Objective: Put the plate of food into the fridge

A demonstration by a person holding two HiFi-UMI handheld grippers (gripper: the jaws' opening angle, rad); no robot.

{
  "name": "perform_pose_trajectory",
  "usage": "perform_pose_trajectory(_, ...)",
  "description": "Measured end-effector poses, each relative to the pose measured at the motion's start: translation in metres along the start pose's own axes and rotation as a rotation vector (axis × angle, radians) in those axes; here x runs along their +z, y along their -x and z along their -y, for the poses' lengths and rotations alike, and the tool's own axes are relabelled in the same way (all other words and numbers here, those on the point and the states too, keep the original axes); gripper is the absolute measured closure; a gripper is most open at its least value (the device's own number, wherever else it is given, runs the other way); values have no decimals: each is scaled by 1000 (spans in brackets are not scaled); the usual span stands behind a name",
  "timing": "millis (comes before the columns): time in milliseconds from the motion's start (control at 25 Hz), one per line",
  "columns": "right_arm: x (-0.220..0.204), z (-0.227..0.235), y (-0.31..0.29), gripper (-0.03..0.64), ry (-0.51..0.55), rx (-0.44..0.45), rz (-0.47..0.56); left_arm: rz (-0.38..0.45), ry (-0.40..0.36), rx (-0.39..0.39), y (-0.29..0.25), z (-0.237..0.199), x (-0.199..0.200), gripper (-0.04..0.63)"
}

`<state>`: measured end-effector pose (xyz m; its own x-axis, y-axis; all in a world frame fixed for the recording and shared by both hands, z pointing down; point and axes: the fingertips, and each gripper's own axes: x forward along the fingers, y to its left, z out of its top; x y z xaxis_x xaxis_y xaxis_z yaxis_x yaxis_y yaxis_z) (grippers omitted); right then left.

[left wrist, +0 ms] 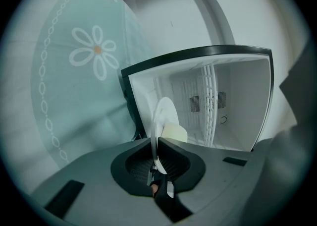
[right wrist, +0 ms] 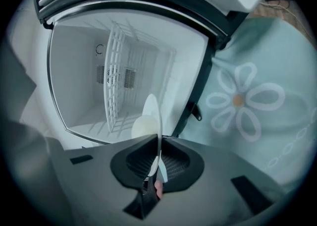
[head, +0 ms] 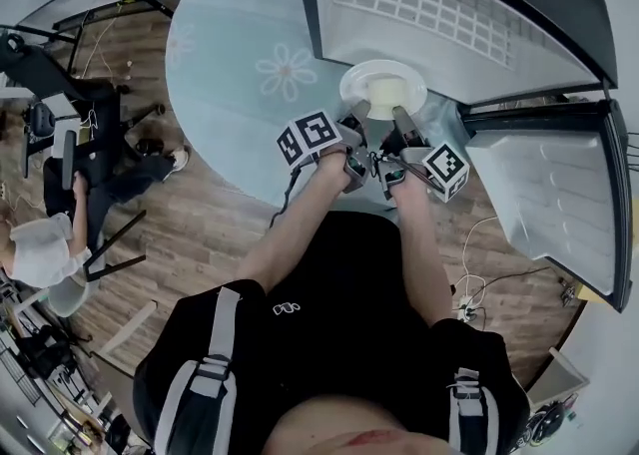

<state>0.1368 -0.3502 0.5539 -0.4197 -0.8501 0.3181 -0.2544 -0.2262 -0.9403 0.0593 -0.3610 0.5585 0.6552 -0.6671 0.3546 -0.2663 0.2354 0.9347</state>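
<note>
white plate [head: 383,78] with pale food [head: 384,97] hangs just before the open fridge [head: 479,52], the left gripper [head: 356,117] and the right gripper [head: 402,120] each clenched on its near rim.

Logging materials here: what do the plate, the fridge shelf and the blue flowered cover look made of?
The plate looks ceramic or melamine: white, smooth, thin-rimmed. The fridge shelf looks like white coated wire: an open grid. The blue flowered cover seems cloth or vinyl: it shows creases.
</note>
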Motion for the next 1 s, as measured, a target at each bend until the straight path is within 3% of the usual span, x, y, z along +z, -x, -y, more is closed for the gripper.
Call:
perform_pose_trajectory(320,5,15,-36,588,-83,-4,-43,18,-12,45,-23,-14,24,577)
perform_pose_trajectory(640,24,18,-48,588,-134,7,-9,4,-22,21,-51,-11,29,580)
perform_pose_trajectory(1000,45,30,-74,586,-128,-28,18,-32,-60,73,-85,-16,46,575)
